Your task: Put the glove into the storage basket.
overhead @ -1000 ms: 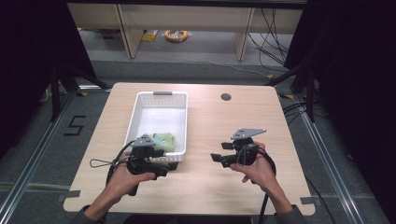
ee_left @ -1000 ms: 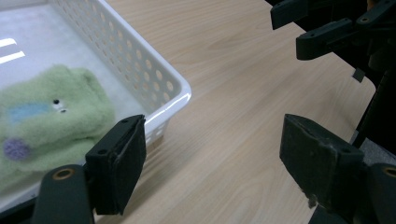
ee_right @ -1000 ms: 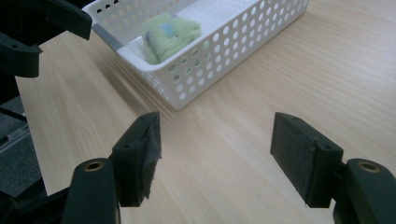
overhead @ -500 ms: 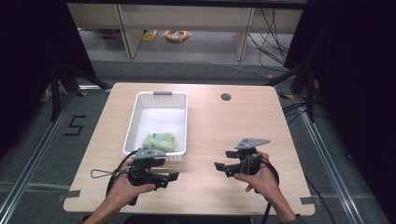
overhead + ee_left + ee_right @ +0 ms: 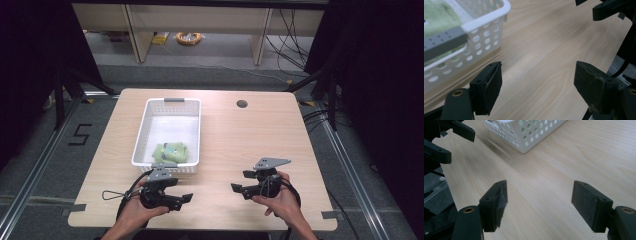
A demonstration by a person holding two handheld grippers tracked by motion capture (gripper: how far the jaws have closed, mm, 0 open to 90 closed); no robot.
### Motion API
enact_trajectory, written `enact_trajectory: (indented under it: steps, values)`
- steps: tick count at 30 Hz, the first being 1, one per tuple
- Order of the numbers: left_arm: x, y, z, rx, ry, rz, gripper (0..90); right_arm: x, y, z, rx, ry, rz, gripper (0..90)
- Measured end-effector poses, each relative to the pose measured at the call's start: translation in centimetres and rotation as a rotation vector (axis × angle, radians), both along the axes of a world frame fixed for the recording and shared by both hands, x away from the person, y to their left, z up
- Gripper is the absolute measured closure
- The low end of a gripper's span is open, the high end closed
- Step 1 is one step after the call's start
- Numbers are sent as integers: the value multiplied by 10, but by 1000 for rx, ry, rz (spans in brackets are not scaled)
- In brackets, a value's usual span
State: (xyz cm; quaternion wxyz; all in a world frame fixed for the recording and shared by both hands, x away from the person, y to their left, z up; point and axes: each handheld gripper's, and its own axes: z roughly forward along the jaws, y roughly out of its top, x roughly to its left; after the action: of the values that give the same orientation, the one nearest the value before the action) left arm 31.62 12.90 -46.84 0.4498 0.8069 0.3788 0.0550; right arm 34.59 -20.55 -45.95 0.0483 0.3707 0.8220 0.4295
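Resting low near the tabletop (image 5: 250, 135) edge, the left gripper (image 5: 186, 199) and right gripper (image 5: 238, 189) both stand wide and empty. A green cloth (image 5: 170, 151) lies in the white basket (image 5: 150, 115) just ahead of the left gripper. Judging by this, placing looks finished; next, both likely just settle.

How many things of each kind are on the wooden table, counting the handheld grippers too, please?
White perforated plastic basket: 1
Green soft cloth item, lying in the basket: 1
Black two-jaw handheld grippers, left and right, both open and empty: 2
Total: 4
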Motion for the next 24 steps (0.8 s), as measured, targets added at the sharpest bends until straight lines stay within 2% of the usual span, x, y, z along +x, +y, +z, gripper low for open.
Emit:
enact_trajectory:
  steps: [1,4,6,7,8,9,10,11,12,13,15,16,18,19,20,22,24]
  values:
    - [0,0,-3,4,2,-6,223,-1,-2,0,-6,9,11,296]
    - [-2,1,-9,12,8,-2,224,-5,-5,-2,-4,15,-2,293]
    - [-3,3,-12,36,11,-10,223,-7,-6,-4,5,18,4,291]
    - [-4,3,-13,36,12,9,224,-8,-8,-6,7,17,6,291]
    - [-3,4,-16,31,8,9,224,-11,-8,-6,13,38,-13,289]
    - [-3,7,-16,61,15,-3,223,-10,-11,-8,8,18,2,285]
    - [-4,6,-17,48,10,15,223,-13,-11,-7,8,51,-21,280]
    - [-4,7,-18,48,15,2,223,-12,-12,-9,11,27,-11,279]
    - [-5,7,-20,45,8,15,223,-14,-13,-10,5,47,-22,277]
    - [-6,8,-19,65,22,14,223,-14,-15,-11,-6,26,-23,273]
    - [-7,9,-21,73,5,-1,223,-16,-15,-13,0,30,-27,268]
    - [-8,10,-22,76,6,-5,222,-16,-18,-14,-12,16,-15,267]
    - [-10,9,-24,73,10,12,220,-19,-19,-15,-4,37,-18,257]
    - [-10,10,-24,75,11,1,219,-23,-19,-14,-3,60,-40,251]
    - [-11,11,-25,86,-2,-8,219,-21,-21,-16,-14,20,-34,248]
    - [-13,11,-26,82,2,-5,216,-23,-23,-17,-4,32,-22,239]
    - [-16,10,-28,63,9,16,212,-26,-24,-19,-1,22,-30,226]
